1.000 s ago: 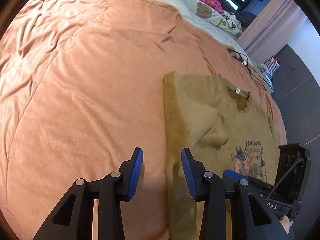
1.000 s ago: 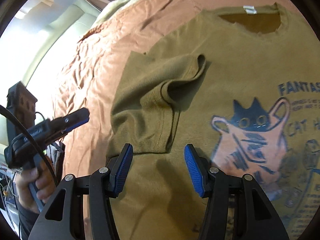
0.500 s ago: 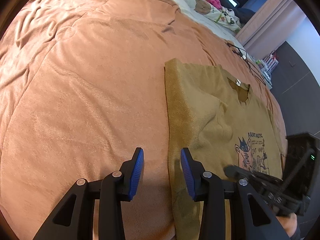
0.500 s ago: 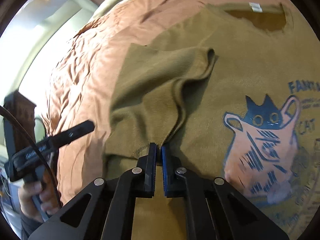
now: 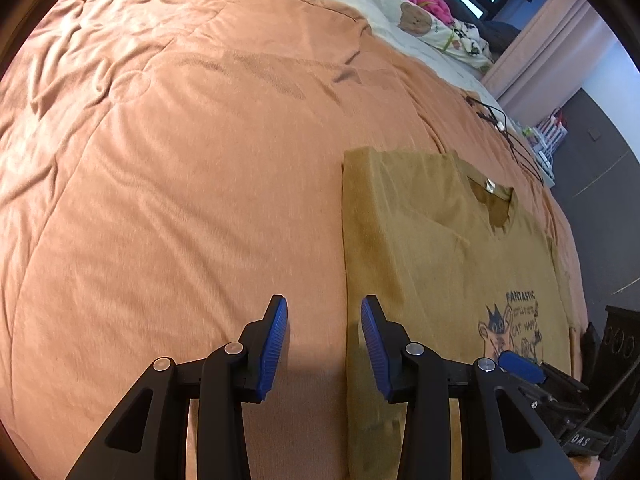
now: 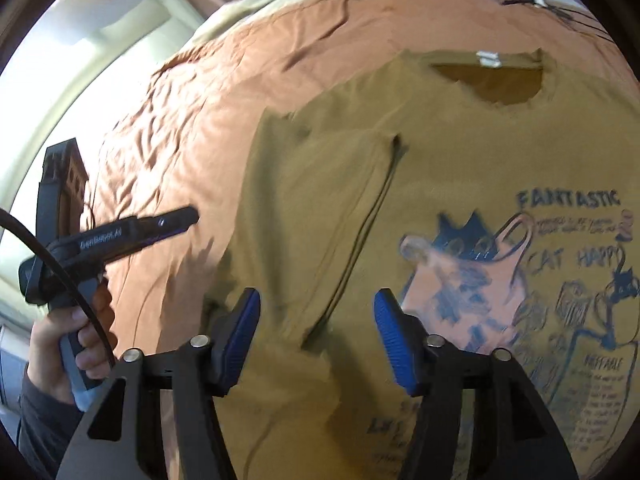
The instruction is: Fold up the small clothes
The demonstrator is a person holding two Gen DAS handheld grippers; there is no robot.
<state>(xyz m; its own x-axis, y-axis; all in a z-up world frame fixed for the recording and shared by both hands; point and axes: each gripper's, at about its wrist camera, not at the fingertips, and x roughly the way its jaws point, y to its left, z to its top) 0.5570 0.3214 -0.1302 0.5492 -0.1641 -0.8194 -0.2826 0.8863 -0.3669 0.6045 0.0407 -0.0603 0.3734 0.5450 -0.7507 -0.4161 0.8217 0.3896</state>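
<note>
A mustard-brown T-shirt (image 5: 440, 256) is lying print-up on the bed's orange blanket (image 5: 180, 184), filling the right half of the left wrist view and most of the right wrist view. Its left side is folded inward, so the left edge is running straight down the frame, and the folded sleeve (image 6: 320, 208) is lying flat over the chest just left of the cat print (image 6: 464, 272). The neck opening with its white label (image 6: 488, 58) is sitting at the upper right.

The left tool (image 5: 324, 344) is hovering with its blue pads apart and nothing between them, straddling the shirt's left edge at the lower centre. The right tool (image 6: 316, 340) is opening over the folded sleeve, gripping nothing. A hand (image 6: 68, 344) is holding the left tool at the lower left of the right wrist view.
</note>
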